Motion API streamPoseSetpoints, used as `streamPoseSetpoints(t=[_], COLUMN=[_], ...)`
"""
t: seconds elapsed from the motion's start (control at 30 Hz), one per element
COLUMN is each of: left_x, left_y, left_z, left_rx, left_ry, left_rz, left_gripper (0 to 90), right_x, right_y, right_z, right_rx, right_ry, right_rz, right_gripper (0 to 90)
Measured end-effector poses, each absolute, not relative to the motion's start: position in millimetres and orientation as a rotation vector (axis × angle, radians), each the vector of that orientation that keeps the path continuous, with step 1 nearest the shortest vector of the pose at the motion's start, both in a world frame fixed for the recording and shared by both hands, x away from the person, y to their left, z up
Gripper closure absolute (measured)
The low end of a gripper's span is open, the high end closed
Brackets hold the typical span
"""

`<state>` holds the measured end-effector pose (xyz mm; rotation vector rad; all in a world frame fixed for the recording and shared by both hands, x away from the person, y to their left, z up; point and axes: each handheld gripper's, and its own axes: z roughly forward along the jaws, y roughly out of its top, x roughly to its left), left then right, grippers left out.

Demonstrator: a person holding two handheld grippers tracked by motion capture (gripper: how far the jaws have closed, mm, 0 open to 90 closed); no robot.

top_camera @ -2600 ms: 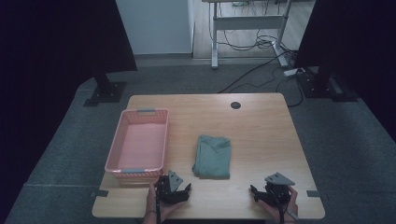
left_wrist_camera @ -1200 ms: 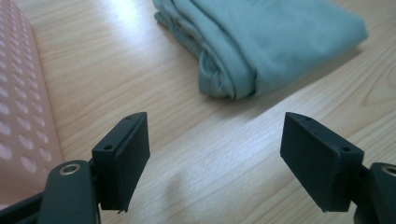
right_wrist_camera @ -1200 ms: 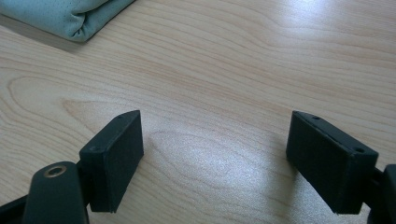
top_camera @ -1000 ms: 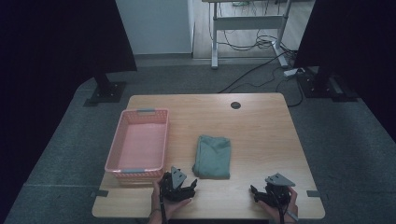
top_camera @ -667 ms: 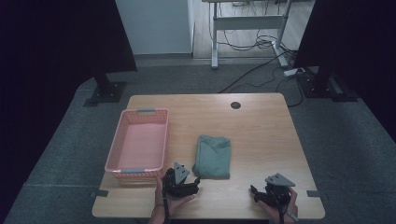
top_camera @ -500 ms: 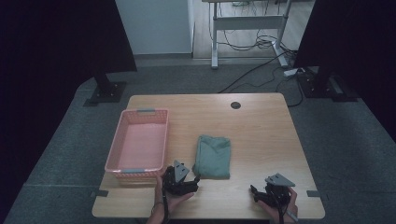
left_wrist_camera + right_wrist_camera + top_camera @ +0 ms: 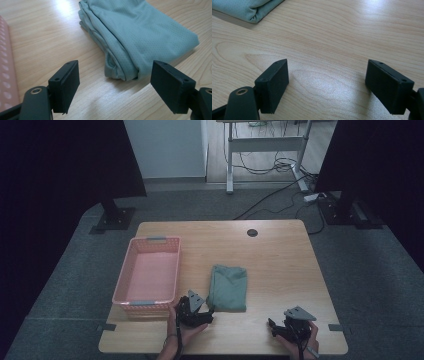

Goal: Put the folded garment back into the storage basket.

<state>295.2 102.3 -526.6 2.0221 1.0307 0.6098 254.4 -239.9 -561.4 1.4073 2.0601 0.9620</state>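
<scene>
We hold the left tool (image 7: 202, 309) low with its jaws spread wide, and the right tool (image 7: 280, 327) low near our body, jaws equally wide apart.

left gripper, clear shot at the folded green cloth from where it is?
Probably yes. The left gripper has its jaws wide open, aimed at the near corner of the folded green cloth, with bare table between them. The pink basket sits off to one side, out of the way.
</scene>
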Motion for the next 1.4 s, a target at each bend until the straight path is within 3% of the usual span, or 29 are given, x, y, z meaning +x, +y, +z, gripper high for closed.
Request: streamPoseSetpoints(t=[1.4], left_x=[355.5], left_y=[74.9], left_z=[-510.0], left_rx=[1.986], left_ry=[1.054], left_rz=[0.579], left_gripper=[23.7], right_x=[252.7], right_y=[-239.6], right_z=[-561.8], right_rx=[1.406], right_ry=[2.057], right_rz=[0.967], right_gripper=[19.0])
